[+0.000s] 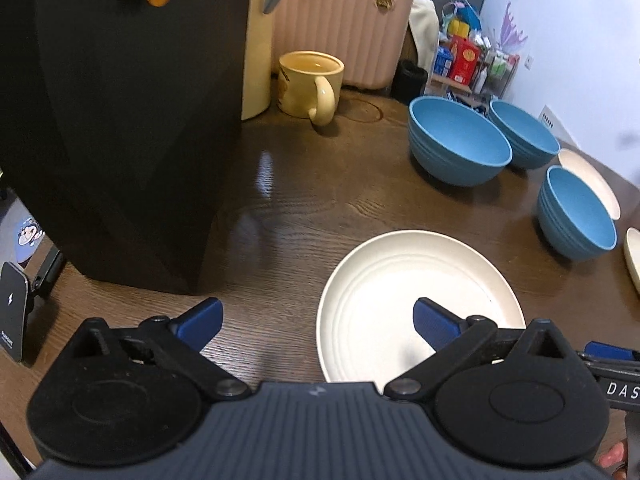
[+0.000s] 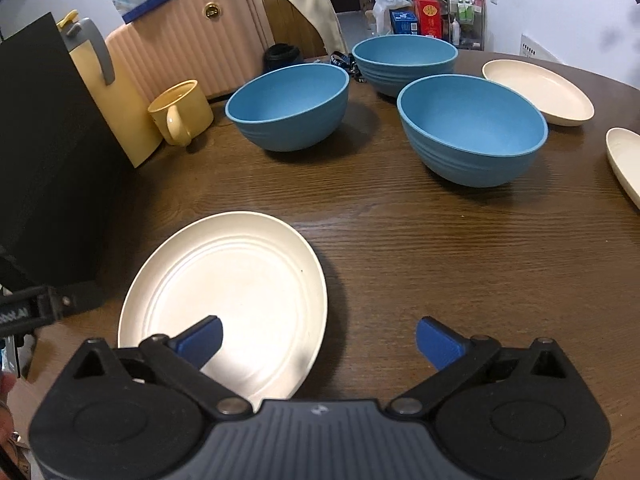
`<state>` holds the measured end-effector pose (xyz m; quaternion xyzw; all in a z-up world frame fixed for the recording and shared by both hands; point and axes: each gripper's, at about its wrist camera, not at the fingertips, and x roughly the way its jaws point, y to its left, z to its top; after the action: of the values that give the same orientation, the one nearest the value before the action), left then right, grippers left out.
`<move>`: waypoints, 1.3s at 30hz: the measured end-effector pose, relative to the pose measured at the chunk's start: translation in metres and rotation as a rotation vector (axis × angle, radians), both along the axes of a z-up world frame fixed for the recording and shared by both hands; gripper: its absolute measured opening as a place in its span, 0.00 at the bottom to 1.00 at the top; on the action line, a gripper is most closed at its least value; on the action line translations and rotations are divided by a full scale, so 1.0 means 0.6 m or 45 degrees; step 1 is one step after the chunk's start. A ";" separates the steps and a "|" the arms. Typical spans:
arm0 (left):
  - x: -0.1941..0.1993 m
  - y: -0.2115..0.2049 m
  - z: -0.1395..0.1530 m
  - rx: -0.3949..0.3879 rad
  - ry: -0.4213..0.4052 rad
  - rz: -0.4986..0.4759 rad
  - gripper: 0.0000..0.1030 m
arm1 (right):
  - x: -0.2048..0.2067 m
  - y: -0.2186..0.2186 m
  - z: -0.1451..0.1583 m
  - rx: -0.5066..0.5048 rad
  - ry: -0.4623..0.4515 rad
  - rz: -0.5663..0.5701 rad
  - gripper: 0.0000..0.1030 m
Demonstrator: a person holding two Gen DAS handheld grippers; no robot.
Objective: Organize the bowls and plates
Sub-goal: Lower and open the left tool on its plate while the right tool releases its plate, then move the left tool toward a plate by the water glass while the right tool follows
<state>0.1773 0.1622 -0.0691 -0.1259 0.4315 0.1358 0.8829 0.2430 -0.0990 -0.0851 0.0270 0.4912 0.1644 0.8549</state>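
Left gripper (image 1: 316, 322) and right gripper (image 2: 319, 340) both spread wide, empty, over round ridged cream plate (image 2: 224, 300); bare woodgrain table (image 2: 440, 260) beyond, three smooth blue bowls (image 2: 472, 128) further back.

Bright, sharp fisheye views with bowed edges; glare streaks the table (image 1: 264, 176).

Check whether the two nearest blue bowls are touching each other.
Apart. The right wrist view shows bare wooden table between the left blue bowl and the right blue bowl.

Three bowls (image 2: 472, 128) — three plates (image 2: 224, 300) — one mug (image 2: 182, 112).
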 end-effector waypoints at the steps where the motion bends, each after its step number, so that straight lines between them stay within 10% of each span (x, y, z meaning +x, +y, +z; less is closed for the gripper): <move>1: -0.002 0.002 0.001 -0.005 -0.008 0.003 1.00 | -0.002 -0.002 0.001 -0.002 -0.003 -0.002 1.00; 39: 0.055 -0.174 0.032 -0.055 -0.099 -0.243 1.00 | -0.019 -0.227 0.040 -0.065 -0.063 -0.344 1.00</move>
<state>0.2105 0.0577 -0.0500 -0.1082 0.4096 0.0368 0.9051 0.2316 -0.2351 -0.0611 0.0672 0.4661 0.0357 0.8815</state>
